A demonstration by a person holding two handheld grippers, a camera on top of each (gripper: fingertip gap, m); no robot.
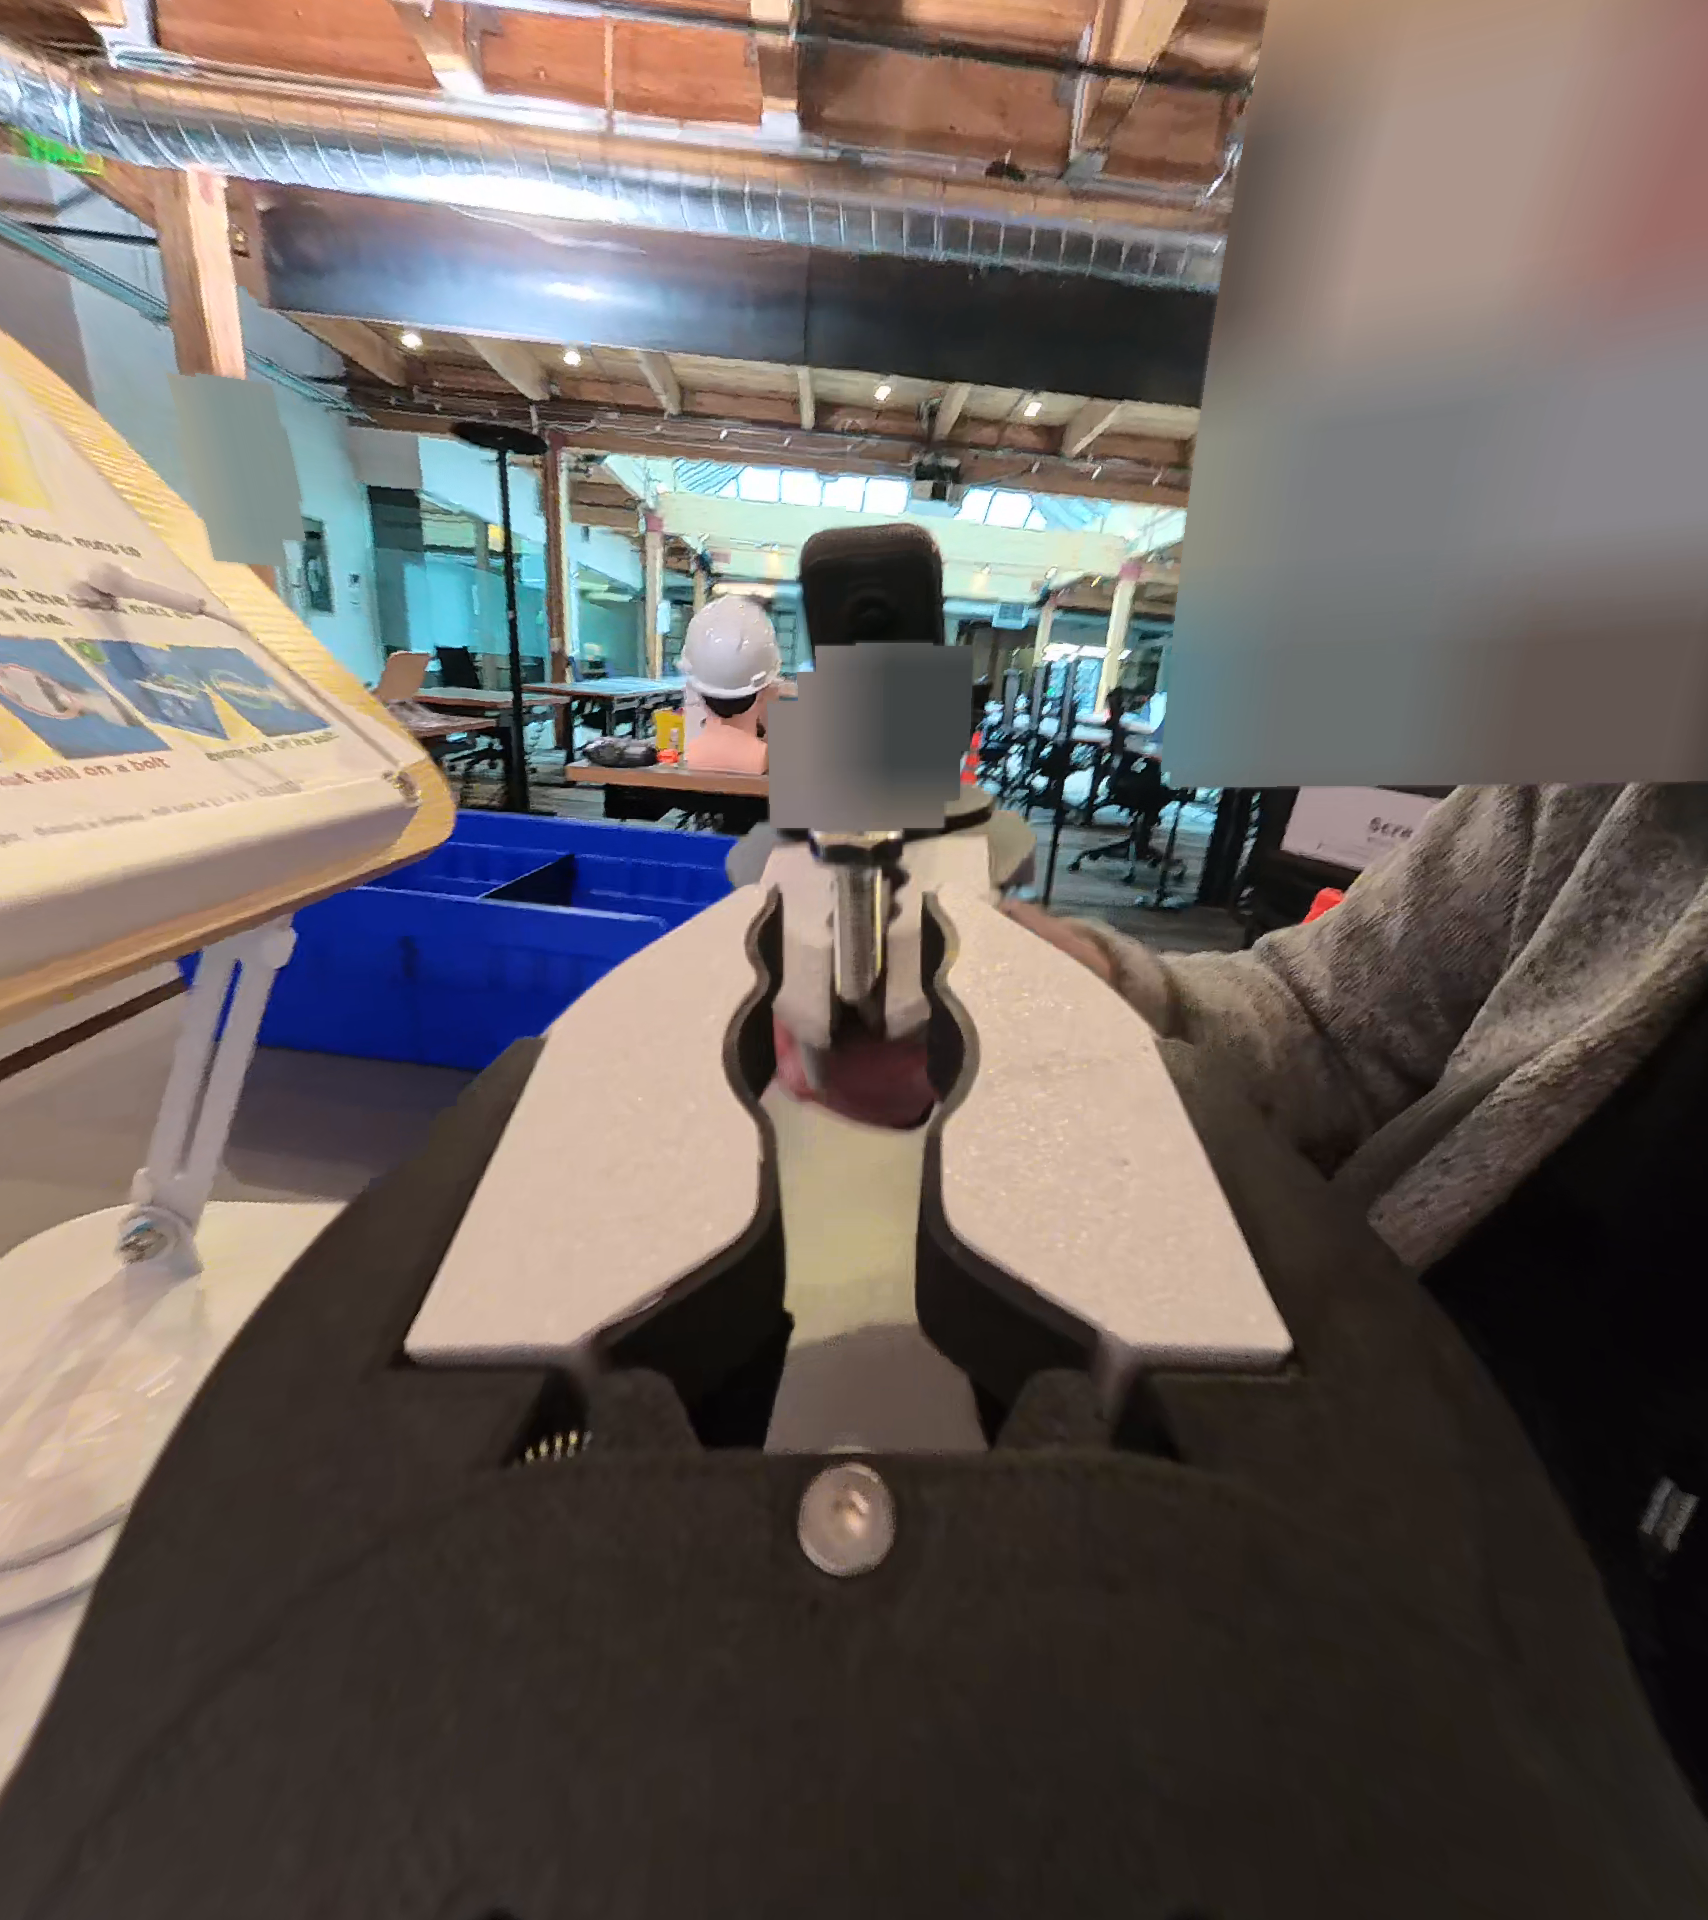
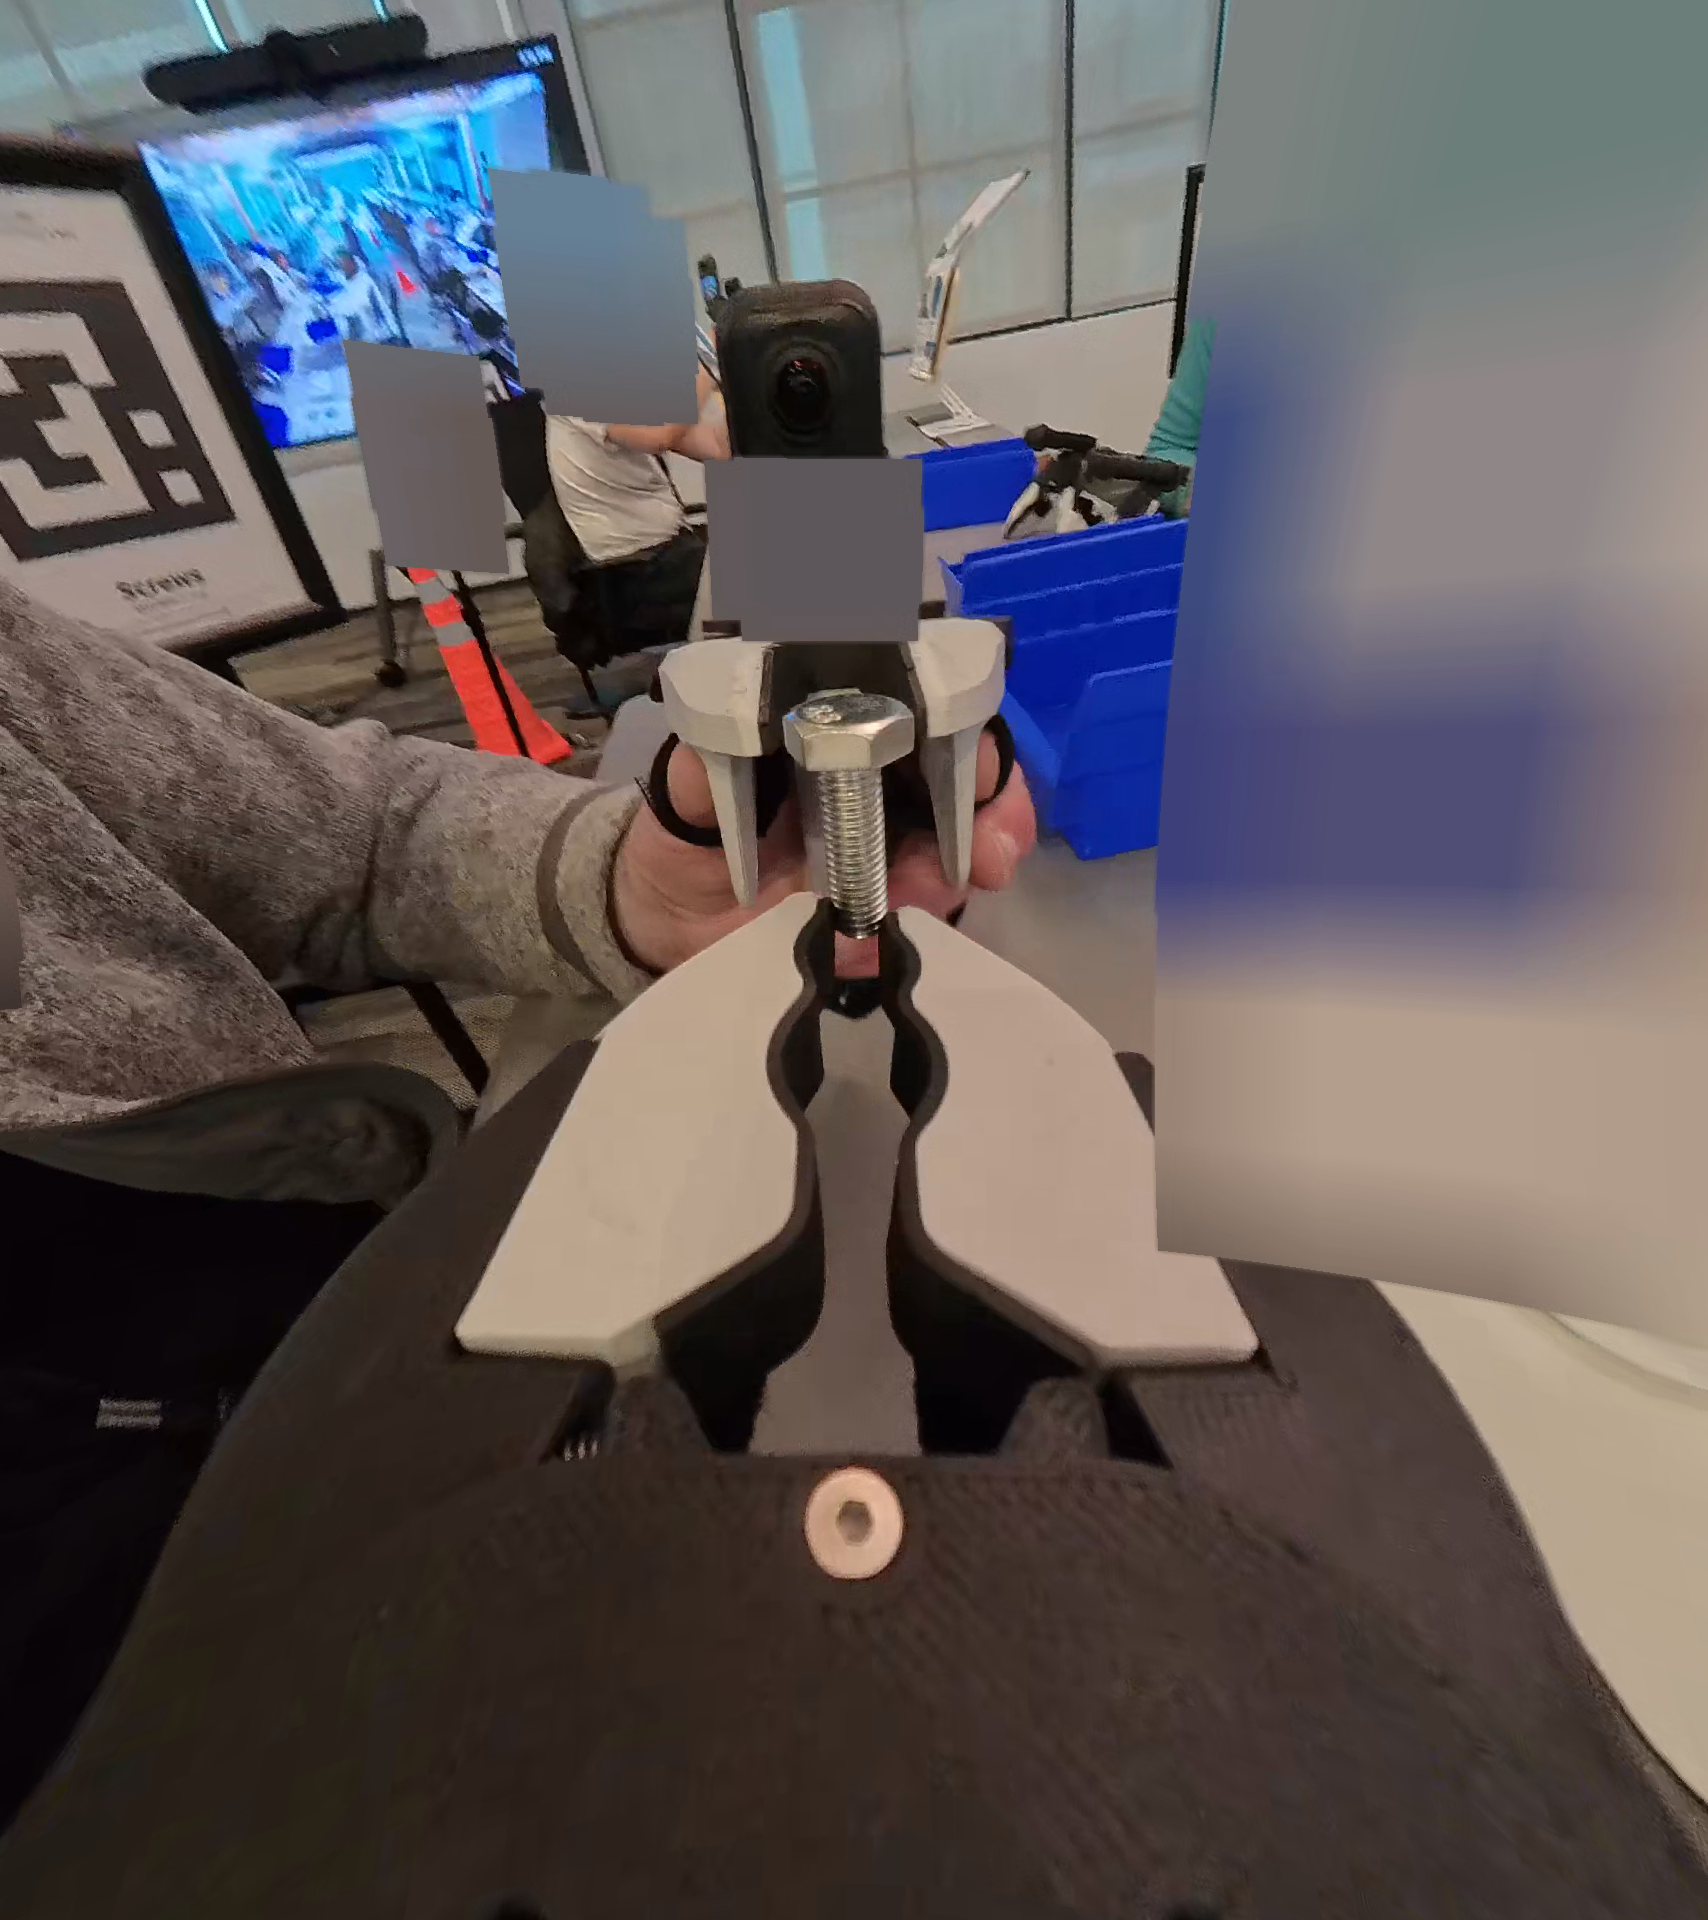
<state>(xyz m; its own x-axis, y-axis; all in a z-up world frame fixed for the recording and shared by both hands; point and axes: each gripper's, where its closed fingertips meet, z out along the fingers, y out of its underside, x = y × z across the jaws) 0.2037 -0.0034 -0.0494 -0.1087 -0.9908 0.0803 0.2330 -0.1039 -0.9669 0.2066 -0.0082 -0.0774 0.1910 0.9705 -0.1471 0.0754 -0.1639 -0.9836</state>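
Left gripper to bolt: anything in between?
Nothing visible. The bolt stands between the left gripper's open fingers, with a clear gap on each side. The right gripper pinches only its threaded end, below those fingers.

left gripper (image 1: 855,914) jaws stand narrowly apart around a silver hex bolt (image 1: 860,925), shank upright between them, clear gap at the left pad. the opposing gripper (image 1: 860,1023), tips towards the camera, grips the bolt's lower end. blue divided bin (image 1: 476,935) behind left; instruction board on white stand (image 1: 102,665) at left; grey sleeve (image 1: 1452,987) at right.
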